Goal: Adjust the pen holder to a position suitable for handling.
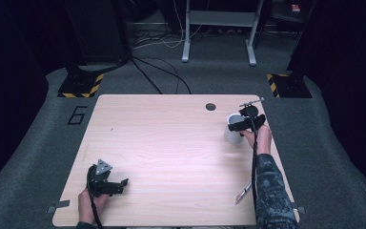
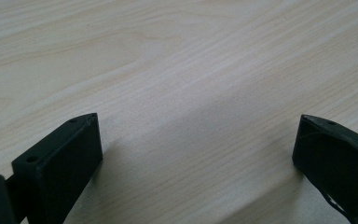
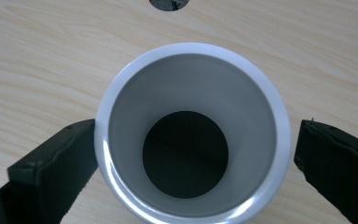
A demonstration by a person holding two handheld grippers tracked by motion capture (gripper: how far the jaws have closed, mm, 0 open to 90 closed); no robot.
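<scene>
Left gripper [image 1: 119, 183] near front-left table [image 1: 171, 143] corner, jaws spread wide over bare wood, holding nothing. Pen-like item [image 1: 243, 193] lying near front-right edge. Right gripper [image 3: 196, 140] farther back on right side, jaws wide around white cup [image 3: 193, 130]; left jaw touching cup wall, right jaw just apart. Cup upright, dark inside at bottom. Round hole [image 1: 211, 106] in tabletop beyond cup.

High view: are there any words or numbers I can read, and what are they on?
"6": a big dark number on the grey floor mat, left of the wooden table.
Red item at the far top right: any print is too blurred to read.
</scene>
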